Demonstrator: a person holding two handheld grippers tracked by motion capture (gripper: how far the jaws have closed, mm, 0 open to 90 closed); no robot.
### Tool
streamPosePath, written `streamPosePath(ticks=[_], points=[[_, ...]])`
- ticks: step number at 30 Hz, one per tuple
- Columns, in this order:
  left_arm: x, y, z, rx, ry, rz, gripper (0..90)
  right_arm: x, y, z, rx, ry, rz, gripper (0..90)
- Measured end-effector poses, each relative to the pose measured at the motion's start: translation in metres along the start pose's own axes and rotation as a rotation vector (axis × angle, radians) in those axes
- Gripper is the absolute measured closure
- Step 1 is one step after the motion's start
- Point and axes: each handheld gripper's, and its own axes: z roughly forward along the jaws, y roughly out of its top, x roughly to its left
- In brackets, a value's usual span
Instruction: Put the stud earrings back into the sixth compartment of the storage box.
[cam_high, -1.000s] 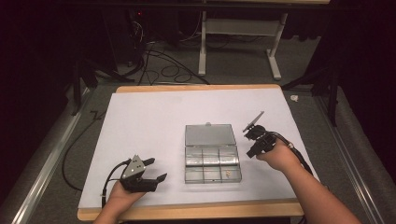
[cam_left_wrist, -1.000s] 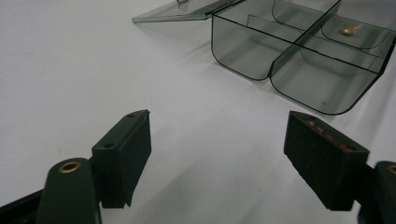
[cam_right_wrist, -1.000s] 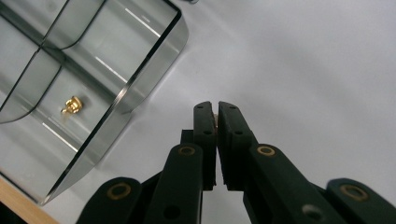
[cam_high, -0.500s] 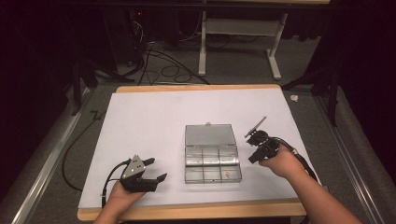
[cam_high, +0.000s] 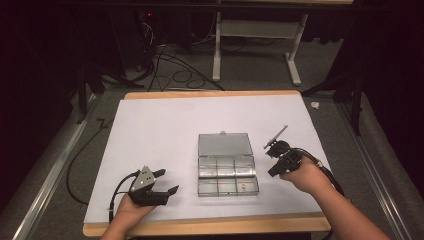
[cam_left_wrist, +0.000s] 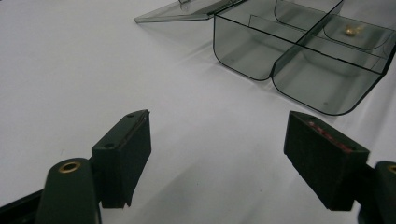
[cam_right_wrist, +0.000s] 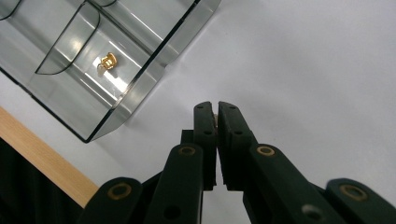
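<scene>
A clear plastic compartment box (cam_high: 210, 181) lies mid-table with its lid (cam_high: 223, 144) folded flat behind it. One small brass part (cam_high: 243, 186) rests in its front right compartment; the same part (cam_right_wrist: 108, 61) appears in the right gripper view and again (cam_left_wrist: 351, 30) in the left gripper view. My right gripper (cam_high: 272, 170) hovers just right of the box. Its jaws (cam_right_wrist: 215, 106) are shut, and a sliver of brass colour shows between the pads. My left gripper (cam_high: 167, 184) rests near the table's front left, open, with only white table between its jaws (cam_left_wrist: 219, 123).
White paper (cam_high: 165, 125) covers the table, with a wooden edge (cam_high: 200, 227) at the front. Each gripper trails a black cable, the left (cam_high: 117, 192) and the right (cam_high: 320, 167). Beyond the table are dark floor, cables and a stand's legs (cam_high: 255, 50).
My right gripper has moved a little toward the person, from beside the lid to beside the box's compartments. The left gripper has not moved.
</scene>
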Motion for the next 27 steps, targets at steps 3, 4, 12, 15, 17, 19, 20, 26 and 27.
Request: streamPosePath(ticks=[3, 4, 12, 15, 17, 19, 20, 26, 27], points=[[0.000, 0.000, 0.000, 0.002, 0.003, 0.005, 24.0, 0.001, -0.001, -0.002, -0.003, 0.001, -0.007, 87.6], [0.000, 0.000, 0.000, 0.005, 0.002, 0.002, 23.9, 0.001, -0.001, -0.003, -0.001, -0.001, -0.007, 87.7], [0.000, 0.000, 0.000, 0.001, 0.002, 0.000, 24.0, 0.006, 0.003, -0.011, 0.001, -0.003, -0.022, 87.8], [0.000, 0.000, 0.000, 0.001, 0.001, 0.000, 24.0, 0.011, 0.008, -0.015, -0.002, -0.005, -0.031, 87.8], [0.000, 0.000, 0.000, 0.001, 0.001, 0.001, 23.9, 0.014, 0.010, -0.016, -0.002, -0.001, -0.043, 87.8], [0.000, 0.000, 0.000, 0.001, 0.005, 0.004, 23.9, 0.019, 0.011, -0.017, 0.003, 0.001, -0.025, 87.8], [0.000, 0.000, 0.000, 0.001, 0.005, 0.004, 23.9, 0.019, 0.011, -0.017, 0.003, 0.001, -0.025, 87.8], [0.000, 0.000, -0.001, -0.002, 0.005, 0.005, 24.0, 0.031, 0.016, -0.019, 0.008, 0.005, -0.033, 87.8], [-0.001, 0.000, -0.001, -0.002, 0.007, 0.005, 23.9, 0.031, 0.018, -0.019, -0.004, 0.009, -0.076, 87.9]])
